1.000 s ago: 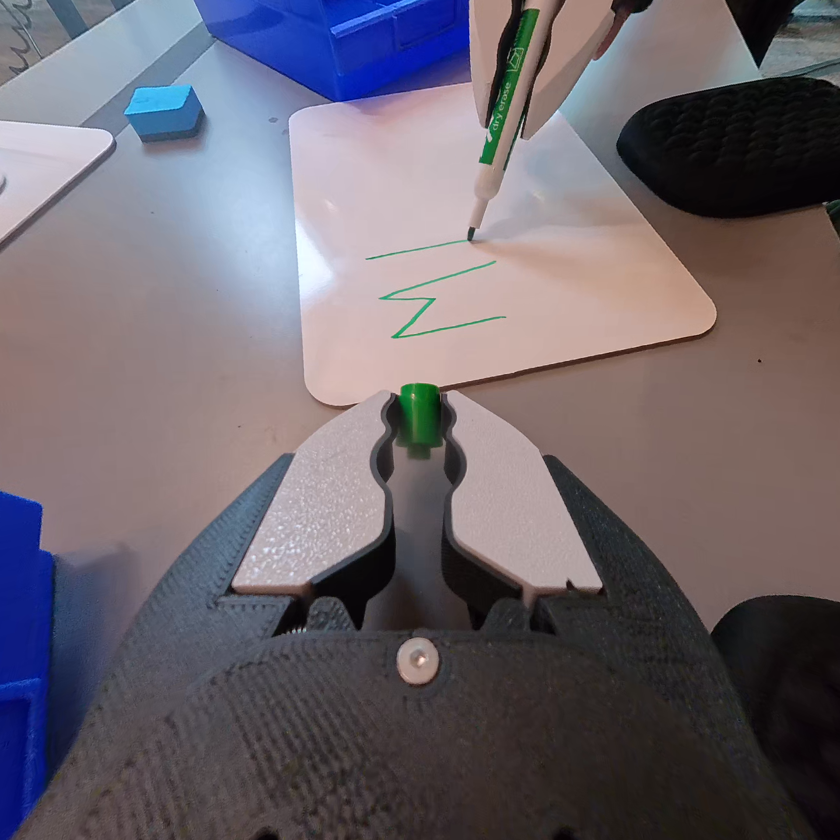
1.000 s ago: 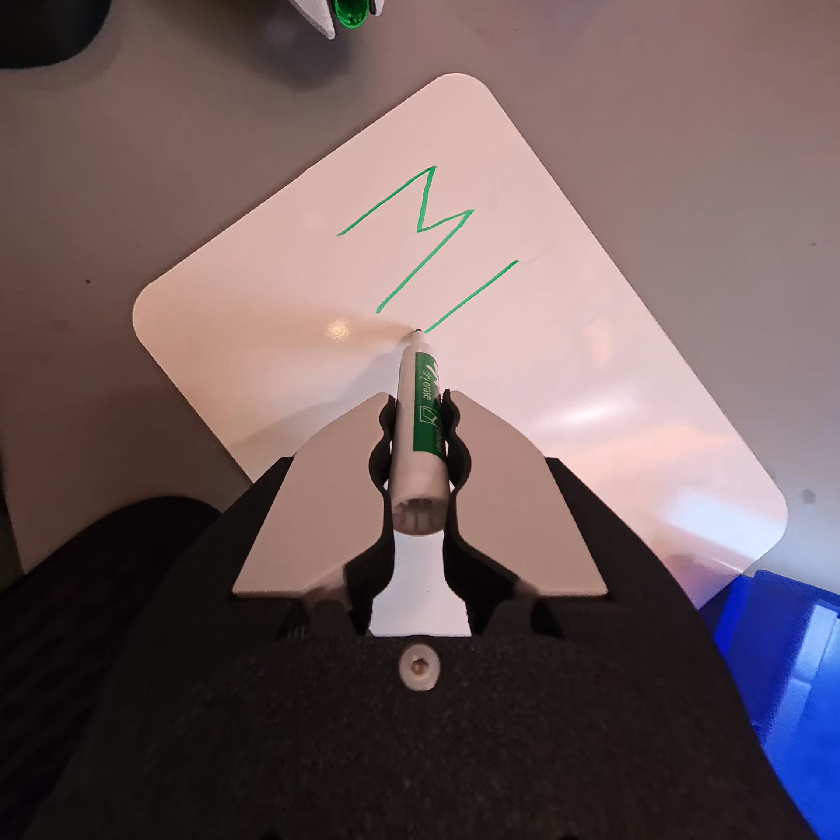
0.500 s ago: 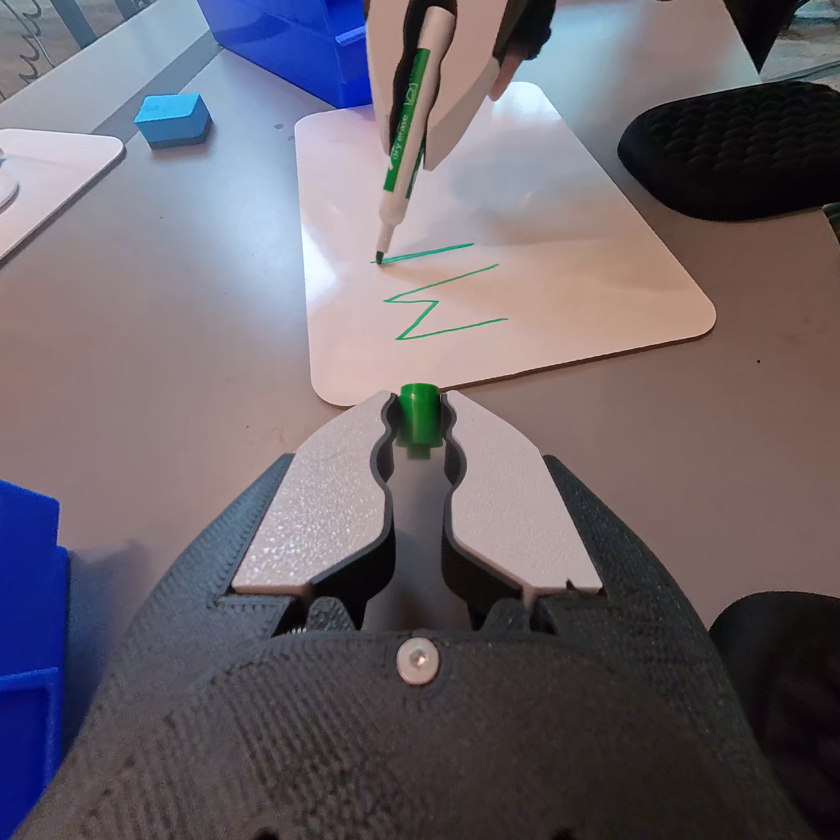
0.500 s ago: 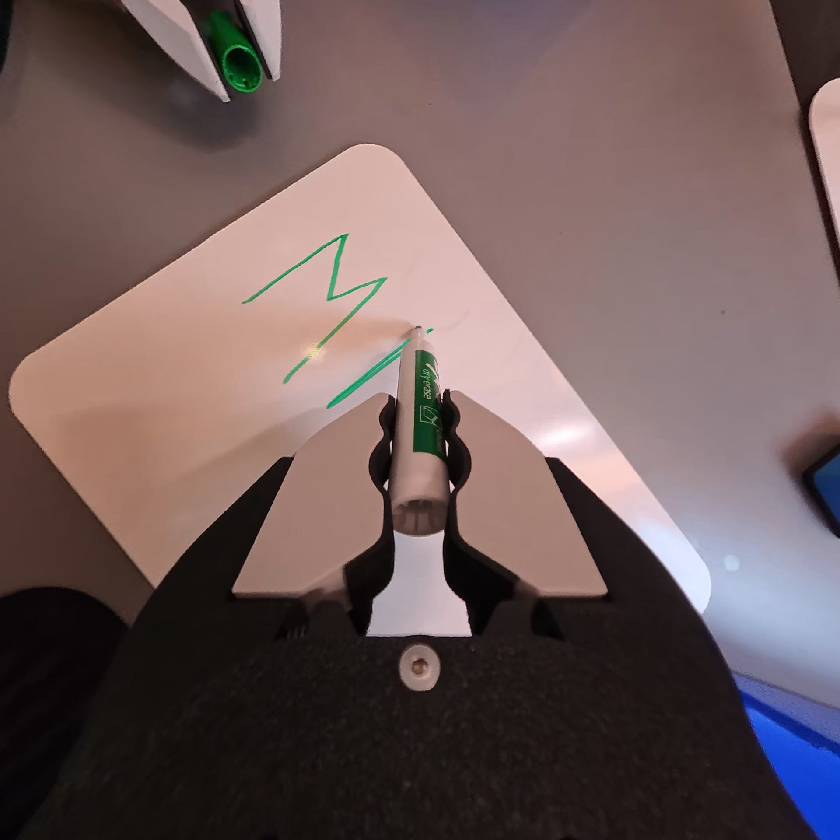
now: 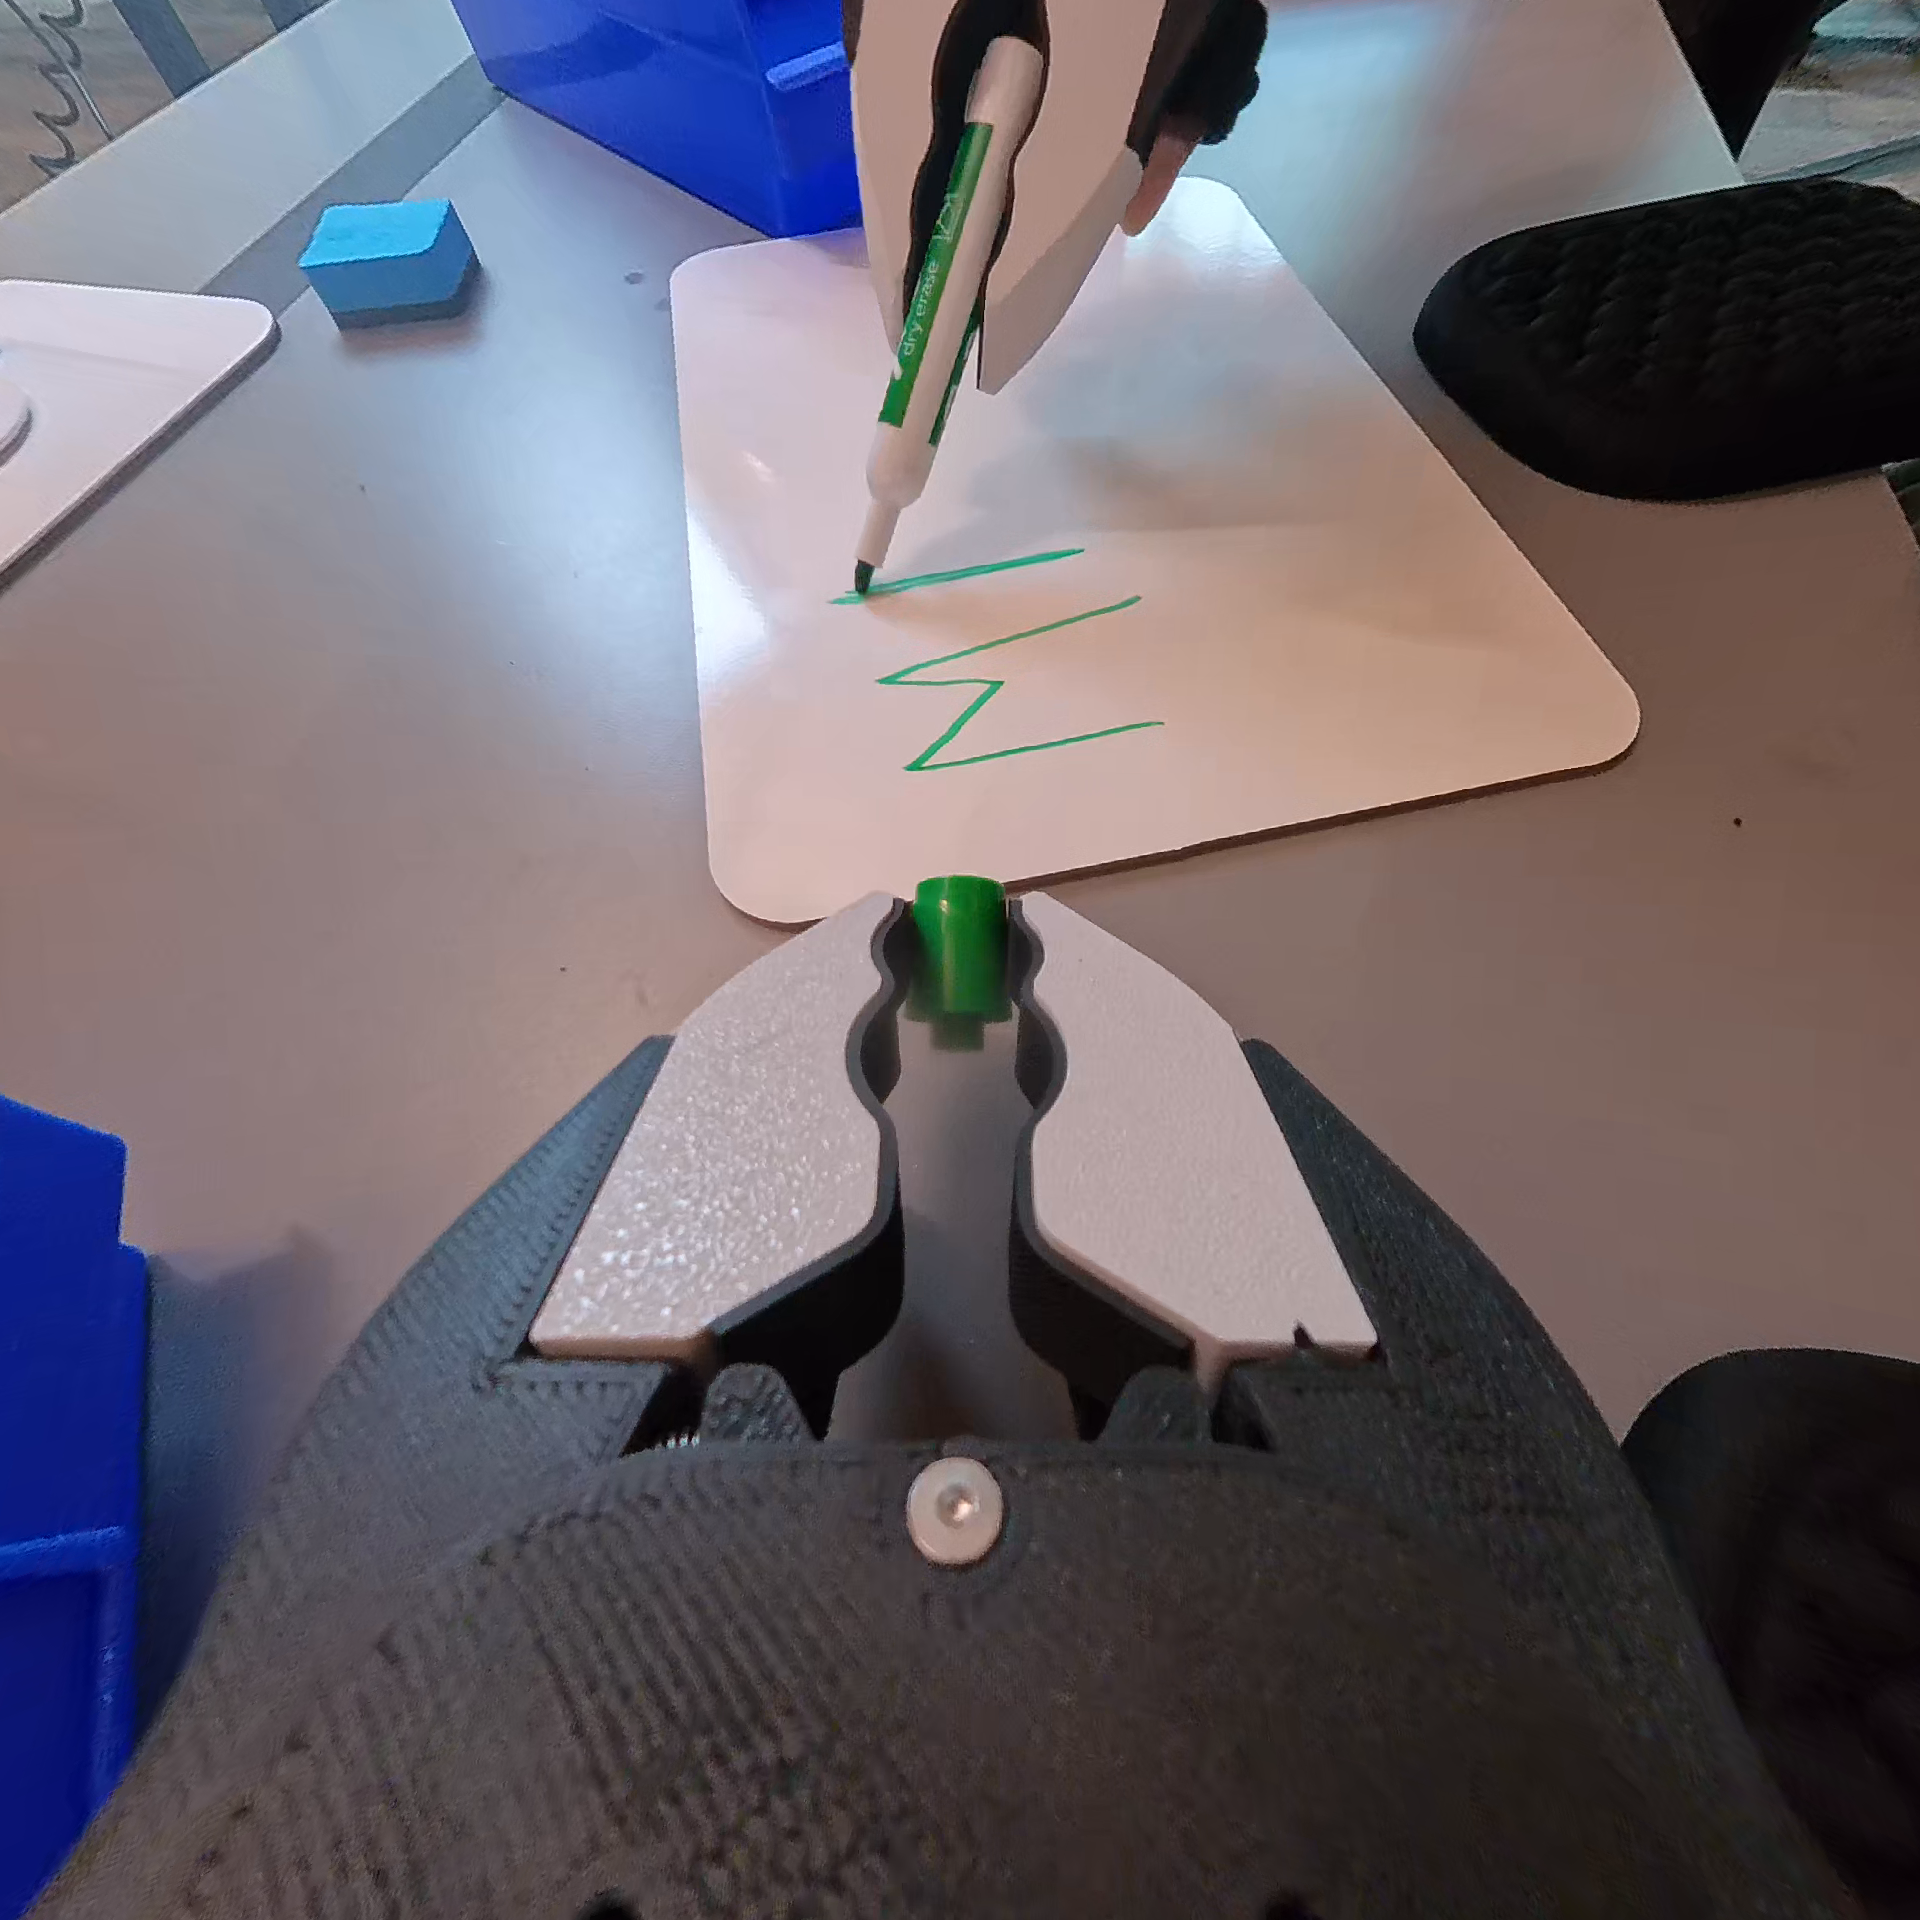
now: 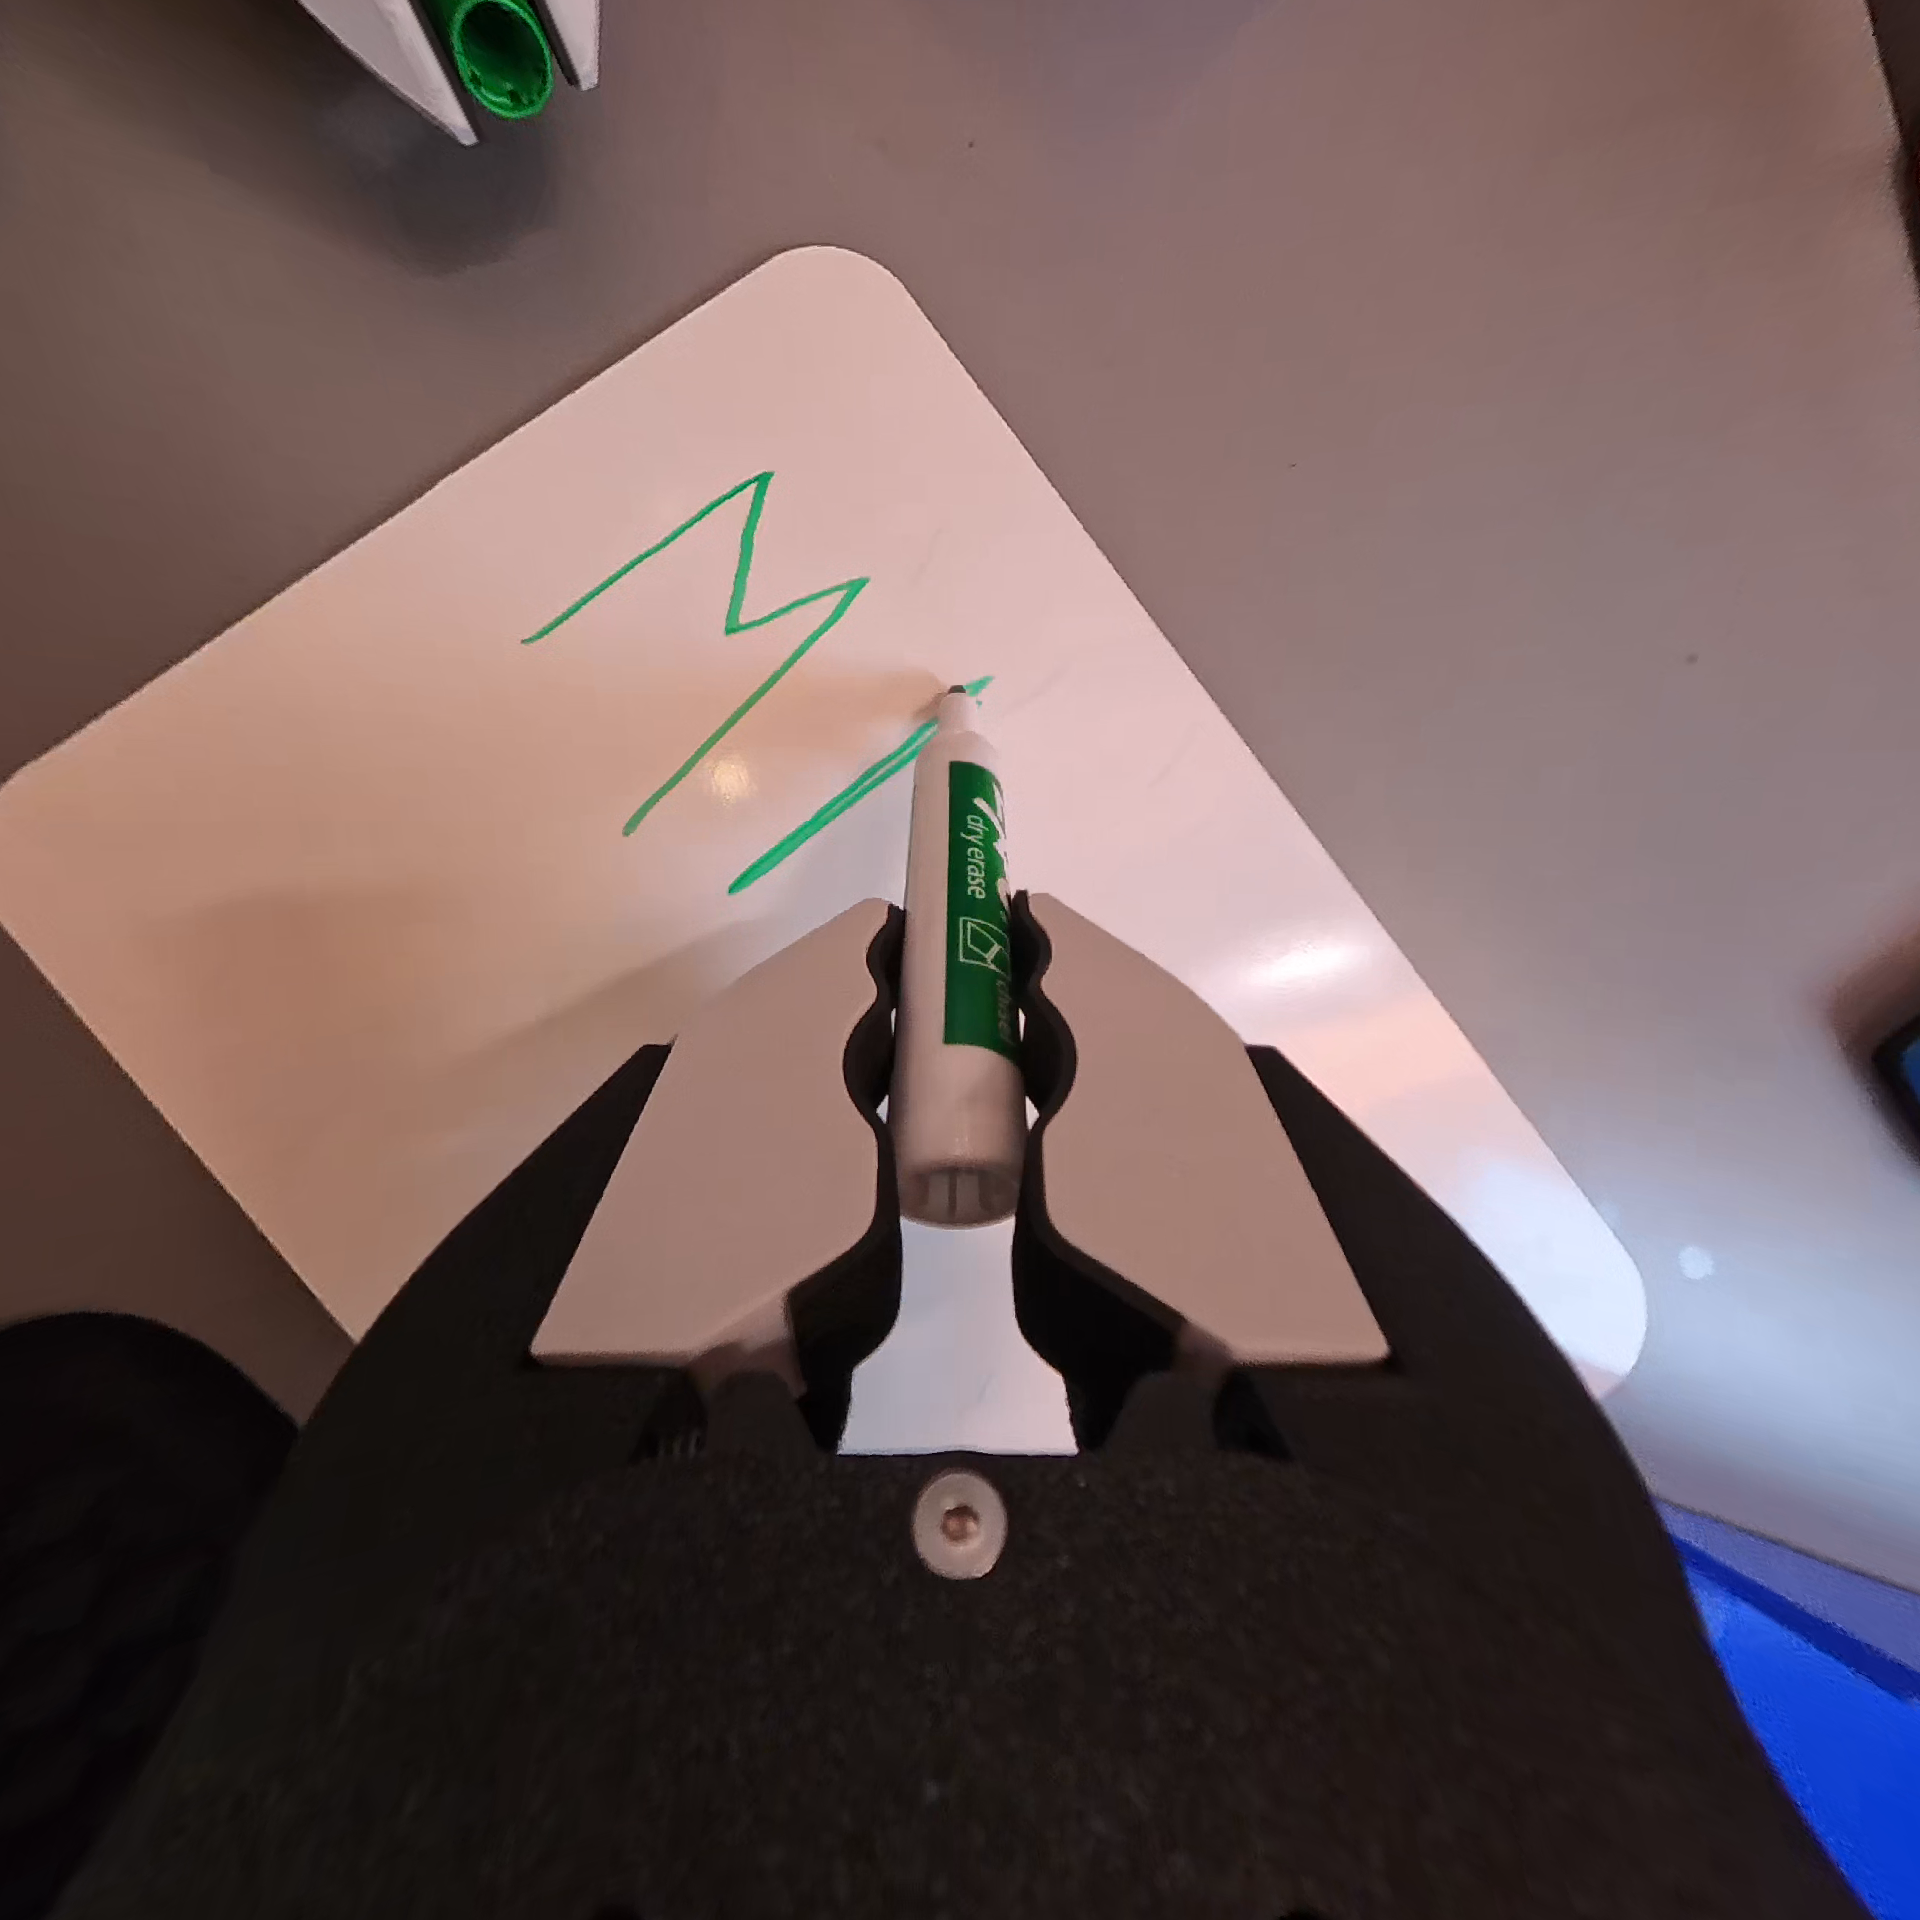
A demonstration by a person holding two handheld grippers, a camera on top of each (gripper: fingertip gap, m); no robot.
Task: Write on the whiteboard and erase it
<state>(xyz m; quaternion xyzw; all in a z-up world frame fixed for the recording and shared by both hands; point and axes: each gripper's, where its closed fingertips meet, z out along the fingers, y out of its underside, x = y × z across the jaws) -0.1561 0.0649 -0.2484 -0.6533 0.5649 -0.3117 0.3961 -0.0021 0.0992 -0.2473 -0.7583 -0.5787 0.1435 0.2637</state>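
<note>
The whiteboard [image 5: 1195,520] is lying on the table [image 5: 364,727], with the eraser [image 5: 387,262] sitting to its left and the bin [image 5: 675,94] standing behind it.

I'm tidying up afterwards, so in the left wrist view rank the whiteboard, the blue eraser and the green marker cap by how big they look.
1. whiteboard
2. blue eraser
3. green marker cap, though it is nearer the camera, so its place below the eraser is unsure.

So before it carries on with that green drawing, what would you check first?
1. Right tool grips the marker firmly: ok.
2. Marker tip touches the whiteboard: ok, it sits at the end of the straight green line.
3. Free board space for more strokes: ok.
4. Left tool holds the green cap, clear of the board: ok.
5. Blue eraser within reach for wiping: cannot tell.
</note>
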